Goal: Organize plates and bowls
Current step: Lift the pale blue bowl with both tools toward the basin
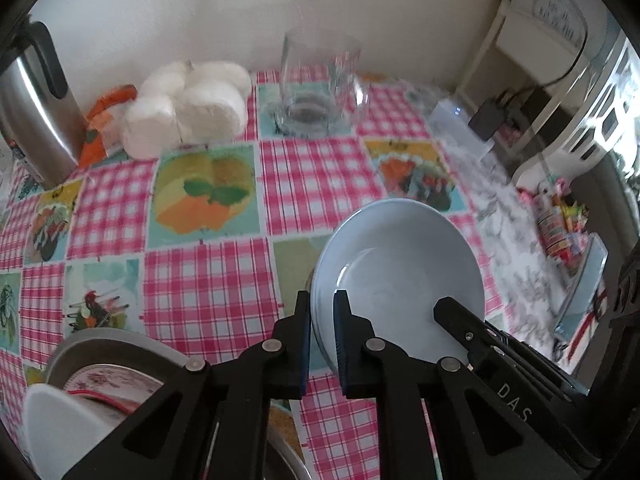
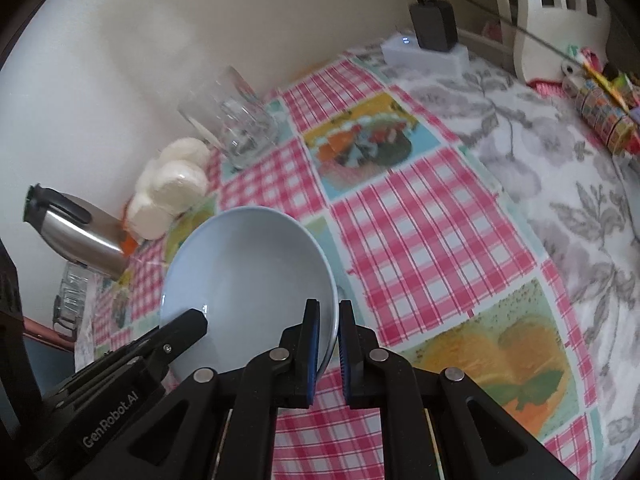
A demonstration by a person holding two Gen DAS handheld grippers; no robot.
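A pale blue bowl (image 1: 400,272) is held tilted above the checked tablecloth by both grippers. My left gripper (image 1: 322,312) is shut on the bowl's left rim. My right gripper (image 2: 329,320) is shut on the bowl's right rim (image 2: 248,280). The right gripper's finger (image 1: 456,312) shows inside the bowl in the left wrist view, and the left gripper's finger (image 2: 188,322) shows in the right wrist view. A stack of dishes sits at the lower left of the left wrist view: a grey plate (image 1: 104,340), a patterned plate (image 1: 116,380) and a white dish (image 1: 60,432).
A clear glass (image 1: 316,84) stands at the back by the wall. White rolls in a bag (image 1: 192,108) and a steel kettle (image 1: 36,112) lie at the back left. A white power strip with a black adapter (image 2: 430,40) is at the back right. A floral cloth (image 2: 560,184) covers the right side.
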